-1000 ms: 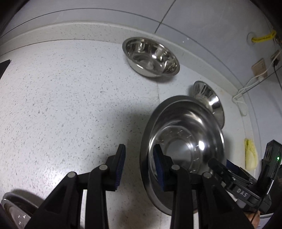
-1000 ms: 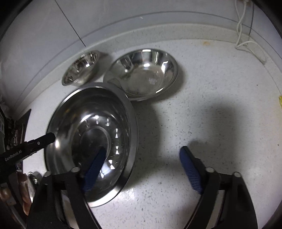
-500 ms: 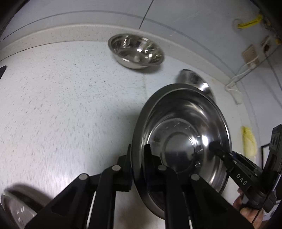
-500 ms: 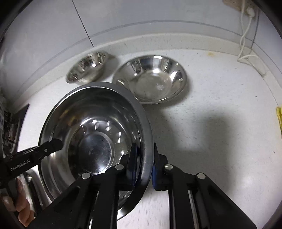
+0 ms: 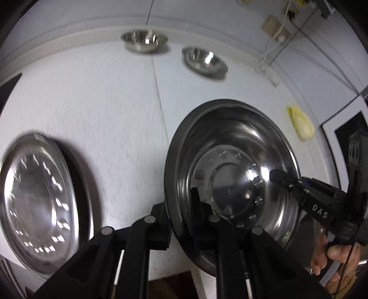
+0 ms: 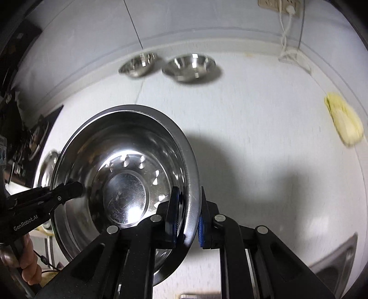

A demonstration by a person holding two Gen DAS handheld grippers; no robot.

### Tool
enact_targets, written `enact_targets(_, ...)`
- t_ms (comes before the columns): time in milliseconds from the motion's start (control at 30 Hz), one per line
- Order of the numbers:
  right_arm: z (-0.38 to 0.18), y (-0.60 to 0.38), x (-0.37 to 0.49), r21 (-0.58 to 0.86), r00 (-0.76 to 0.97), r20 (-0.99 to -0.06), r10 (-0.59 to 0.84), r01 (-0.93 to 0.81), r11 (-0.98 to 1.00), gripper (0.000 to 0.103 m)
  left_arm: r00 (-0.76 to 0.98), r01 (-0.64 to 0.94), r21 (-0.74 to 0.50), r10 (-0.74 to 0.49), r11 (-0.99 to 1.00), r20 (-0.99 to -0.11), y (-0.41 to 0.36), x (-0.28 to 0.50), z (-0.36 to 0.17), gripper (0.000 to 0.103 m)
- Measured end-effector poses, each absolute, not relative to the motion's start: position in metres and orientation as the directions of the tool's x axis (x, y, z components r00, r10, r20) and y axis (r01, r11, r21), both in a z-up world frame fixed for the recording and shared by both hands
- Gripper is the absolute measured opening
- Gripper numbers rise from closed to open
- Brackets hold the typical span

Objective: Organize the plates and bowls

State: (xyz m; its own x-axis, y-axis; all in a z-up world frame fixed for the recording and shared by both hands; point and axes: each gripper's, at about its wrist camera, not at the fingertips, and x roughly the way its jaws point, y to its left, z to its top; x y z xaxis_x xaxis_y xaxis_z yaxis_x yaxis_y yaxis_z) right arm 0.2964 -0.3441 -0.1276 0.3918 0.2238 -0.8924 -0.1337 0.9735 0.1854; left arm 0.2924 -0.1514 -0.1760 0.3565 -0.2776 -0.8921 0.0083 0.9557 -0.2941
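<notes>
A large steel plate (image 5: 232,174) is held between both grippers above the white counter. My left gripper (image 5: 179,214) is shut on its left rim. My right gripper (image 6: 187,218) is shut on its right rim, and the plate (image 6: 124,174) fills the left of the right wrist view. A second large steel plate (image 5: 34,202) lies on the counter at the left. Two steel bowls (image 5: 145,41) (image 5: 204,61) stand by the back wall; they also show in the right wrist view (image 6: 138,65) (image 6: 189,65).
A yellow cloth (image 5: 300,125) lies on the counter at the right, also in the right wrist view (image 6: 343,119). White cables and a wall socket (image 6: 279,4) are at the back right. The counter's front edge is close below the grippers.
Both grippers closed on the plate's rims, then lifted it and drew it back toward the front edge. The bowls now look farther away and the left plate has come into view.
</notes>
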Motion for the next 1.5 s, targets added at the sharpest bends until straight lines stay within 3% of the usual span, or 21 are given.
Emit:
enact_targets(300,-0.158,-0.357,0.289,0.202,0.339,-0.913,0.225,-0.102,0.974,0.011,0.316,-0.028,-0.271,-0.248,0.962,-0.915,-0.155,0.287,-0.21,0.012)
enact_targets(733,-0.151,-0.366,0.284,0.238,0.368,-0.894,0.254,-0.089,0.967,0.012,0.351,-0.017,-0.312,-0.287,0.95,-0.891,-0.139,0.3,-0.203,0.015)
enact_targets(867,-0.134,-0.373,0.286,0.222,0.411,-0.879,0.24,-0.093,0.971,0.019,0.398,-0.013,-0.299,-0.269,0.954,-0.877,-0.13,0.304,-0.191,0.026)
enact_targets(967,-0.117,-0.381,0.292,0.225,0.449,-0.861,0.24,-0.089,0.97,0.025,0.413,-0.027,-0.318,-0.28,0.948,-0.867,-0.12,0.309,-0.183,0.027)
enact_targets(1100,-0.092,-0.394,0.309,0.234,0.496,-0.834,0.242,-0.081,0.969,0.042,0.443,-0.048,-0.331,-0.277,0.942,-0.853,-0.111,0.323,-0.165,0.027)
enact_targets(1333,-0.046,-0.401,0.362,0.244,0.53,-0.808,0.256,-0.093,0.965,0.047,0.48,-0.049,-0.409,-0.337,0.911,-0.81,-0.114,0.387,-0.119,0.027)
enact_targets(1400,-0.038,-0.401,0.383,0.261,0.533,-0.802,0.271,-0.096,0.96,0.054,0.479,-0.057,-0.414,-0.339,0.908,-0.81,-0.119,0.417,-0.114,0.027)
enact_targets(1500,-0.042,-0.399,0.419,0.298,0.513,-0.805,0.297,-0.083,0.951,0.055,0.457,-0.086,-0.422,-0.341,0.902,-0.822,-0.124,0.463,-0.122,0.027)
